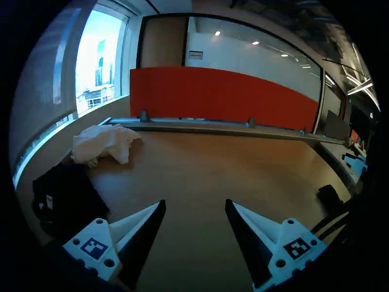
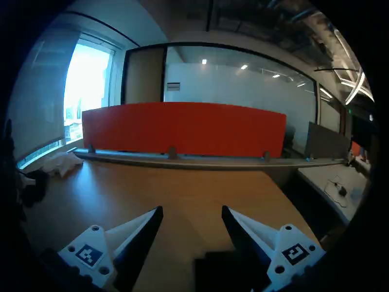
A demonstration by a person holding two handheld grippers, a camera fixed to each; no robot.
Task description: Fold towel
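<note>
A crumpled white towel (image 1: 104, 143) lies in a heap at the far left of the wooden table (image 1: 209, 165), near the window. In the left gripper view my left gripper (image 1: 194, 204) hovers over the table's near part, open, with nothing between its fingers; the towel is well ahead and to its left. The right gripper view has the same towel (image 2: 62, 163) small at the far left edge. My right gripper (image 2: 191, 210) is open and empty too, above bare wood (image 2: 194, 190).
A black bag (image 1: 65, 199) sits on the table's left side, just in front of the towel. A red divider panel (image 1: 219, 97) runs along the table's far edge. Another desk (image 2: 335, 185) with cables stands to the right. A dark object (image 1: 333, 194) lies near the right edge.
</note>
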